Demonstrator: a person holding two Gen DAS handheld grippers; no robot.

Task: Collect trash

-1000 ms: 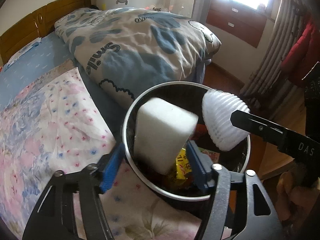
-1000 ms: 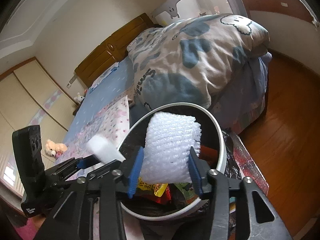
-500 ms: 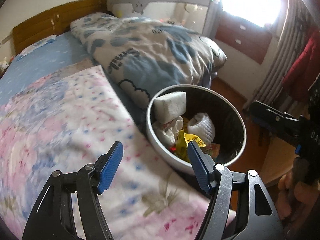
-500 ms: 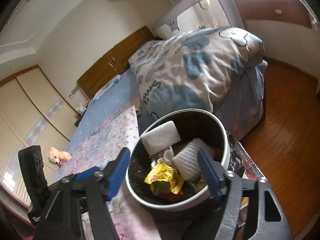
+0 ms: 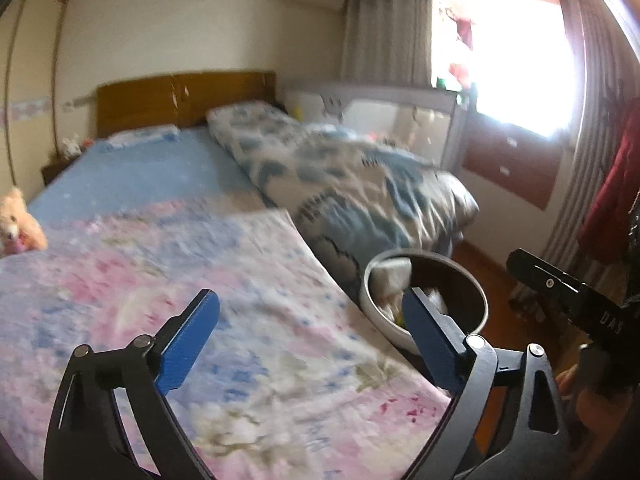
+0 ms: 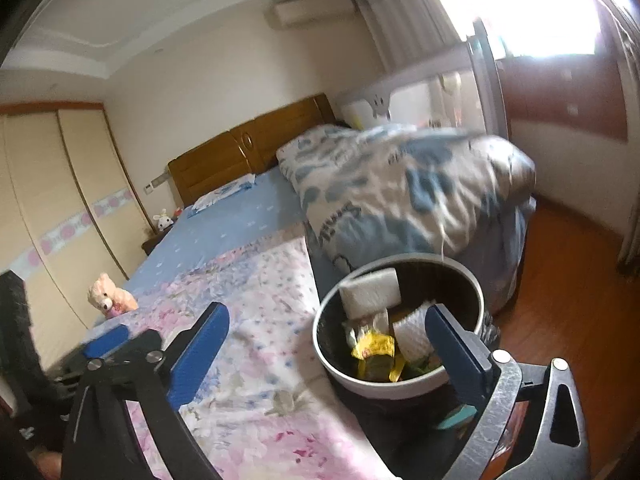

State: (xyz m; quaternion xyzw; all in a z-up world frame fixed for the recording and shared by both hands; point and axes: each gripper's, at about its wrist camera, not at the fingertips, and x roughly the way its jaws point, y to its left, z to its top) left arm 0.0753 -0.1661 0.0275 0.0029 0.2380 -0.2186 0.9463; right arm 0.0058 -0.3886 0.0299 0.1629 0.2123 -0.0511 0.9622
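White foam block (image 6: 370,290) and netting (image 6: 412,334) now lie in the bin (image 6: 400,380); both grippers' fingers, spread and empty, have withdrawn.

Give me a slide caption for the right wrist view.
Open right gripper above the floral blanket, beside a trash bin.

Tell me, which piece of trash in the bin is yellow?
The crinkly wrapper in the middle of the trash bin. It's bright yellow, while the foam block and ribbed foam piece beside it are white.
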